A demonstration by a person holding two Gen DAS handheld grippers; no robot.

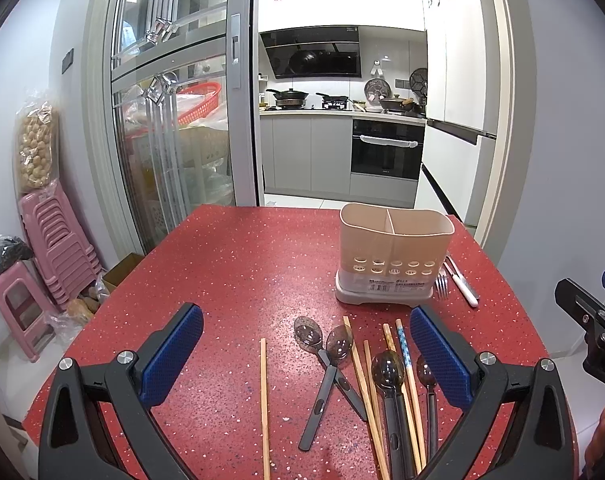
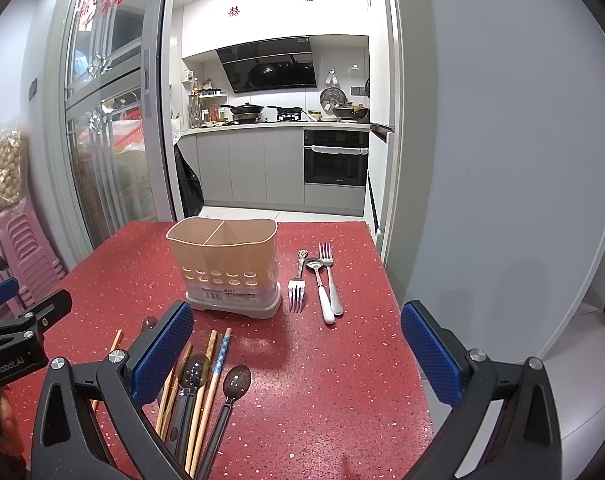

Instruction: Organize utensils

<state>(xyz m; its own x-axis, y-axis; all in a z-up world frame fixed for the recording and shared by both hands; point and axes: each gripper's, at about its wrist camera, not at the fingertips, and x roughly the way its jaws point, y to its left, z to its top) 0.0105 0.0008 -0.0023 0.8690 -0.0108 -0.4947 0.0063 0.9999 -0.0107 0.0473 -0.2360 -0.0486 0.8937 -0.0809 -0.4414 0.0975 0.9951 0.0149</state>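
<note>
The left gripper hovers with its blue-padded fingers spread wide and nothing between them; below it lie the dark plastic spoons and the wooden chopsticks. One chopstick lies alone to the left, the rest mingle with the spoon handles, some crossing. The right gripper is likewise released and empty, its fingers apart over bare red desk.

Farther out stands the beige utensil holder, upright on its grey drip base, split by a divider into two compartments. Both look empty as far as the rims show. Just to its right lie the metal pieces: two forks, a white-handled spoon and another item too small to tell, roughly parallel and flat on the desk.

The sorting appears not to have begun: every utensil in sight lies on the desk, none in the holder, so all of it is left to do.
</note>
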